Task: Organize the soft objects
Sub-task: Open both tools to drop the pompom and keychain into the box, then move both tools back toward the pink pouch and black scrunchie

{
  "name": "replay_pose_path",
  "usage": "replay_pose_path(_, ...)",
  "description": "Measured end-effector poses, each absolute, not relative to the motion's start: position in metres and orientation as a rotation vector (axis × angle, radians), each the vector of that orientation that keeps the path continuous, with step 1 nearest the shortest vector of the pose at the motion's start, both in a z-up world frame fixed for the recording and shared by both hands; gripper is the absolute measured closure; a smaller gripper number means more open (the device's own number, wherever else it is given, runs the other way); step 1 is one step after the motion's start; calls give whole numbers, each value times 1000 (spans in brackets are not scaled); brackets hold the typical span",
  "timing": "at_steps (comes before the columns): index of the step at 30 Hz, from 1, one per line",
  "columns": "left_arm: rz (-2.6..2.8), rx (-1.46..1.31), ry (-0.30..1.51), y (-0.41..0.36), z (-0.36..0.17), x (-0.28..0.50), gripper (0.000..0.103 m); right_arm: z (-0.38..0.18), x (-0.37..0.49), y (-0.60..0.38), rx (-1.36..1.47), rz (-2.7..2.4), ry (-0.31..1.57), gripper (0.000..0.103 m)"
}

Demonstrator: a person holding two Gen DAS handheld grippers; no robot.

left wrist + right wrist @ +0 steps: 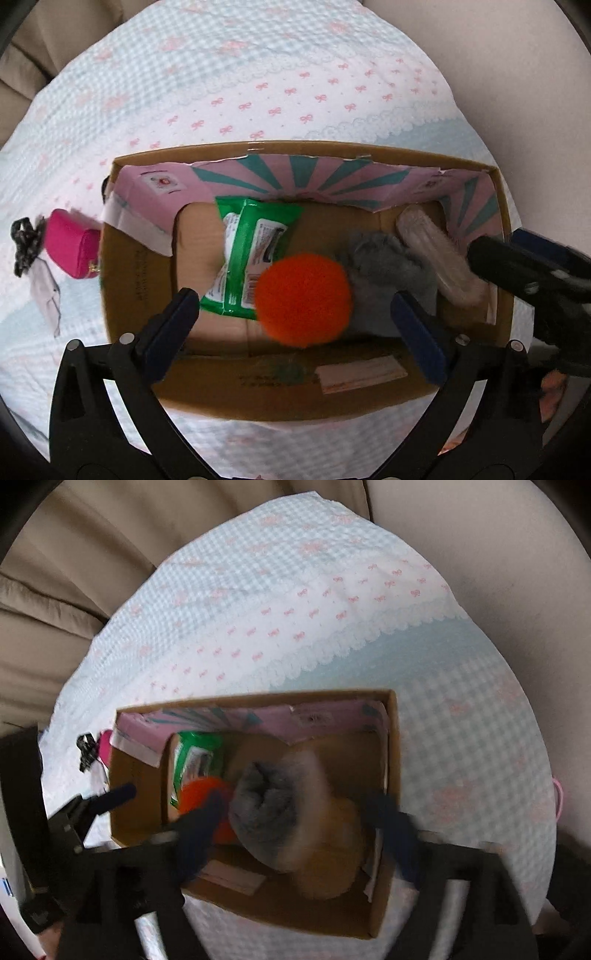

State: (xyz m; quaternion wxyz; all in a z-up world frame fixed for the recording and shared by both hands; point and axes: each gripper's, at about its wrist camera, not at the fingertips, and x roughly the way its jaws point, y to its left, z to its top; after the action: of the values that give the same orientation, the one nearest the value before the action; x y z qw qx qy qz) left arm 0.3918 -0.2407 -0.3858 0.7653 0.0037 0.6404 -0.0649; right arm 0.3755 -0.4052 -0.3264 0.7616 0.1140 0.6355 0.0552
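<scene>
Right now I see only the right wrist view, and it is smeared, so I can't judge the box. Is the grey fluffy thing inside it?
Observer: Yes. The grey fluffy thing is inside the cardboard box, between the orange ball and a beige roll by the right wall.
Operator: Is the left gripper holding the ball?
Observer: No. The left gripper is open, and the ball touches neither finger.
Operator: Is anything soft still outside?
Observer: A pink pouch lies on the bedspread, just left of the box.
</scene>
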Motion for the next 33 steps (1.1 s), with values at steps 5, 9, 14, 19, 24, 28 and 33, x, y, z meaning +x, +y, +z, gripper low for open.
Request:
replay_pose_path(5,-140,-8,1403,-236,-383,390,0,-324,376,-401,257,125,1366,1)
replay_pose_path(9,-137,-11,1389,-236,-371,383,0,-317,372,-401,253,121,1358,1)
replay_pose_path(14,-131,-8,1355,-234,-347,370,0,-297,363,-403,262,110,1305,1)
replay_pose_path(19,-148,5,1313,-230,-312,352,0,-269,351,-397,235,104,1275,1)
replay_pose_path(24,-148,16,1250,-220,-273,333,0,-234,336,-386,194,107,1218,1)
replay_pose_path(28,-138,0,1197,-204,-239,312,0,-206,324,-375,180,109,1222,1)
replay_pose_path(33,-110,-25,1144,-175,-205,287,0,-174,305,-360,140,81,1173,1)
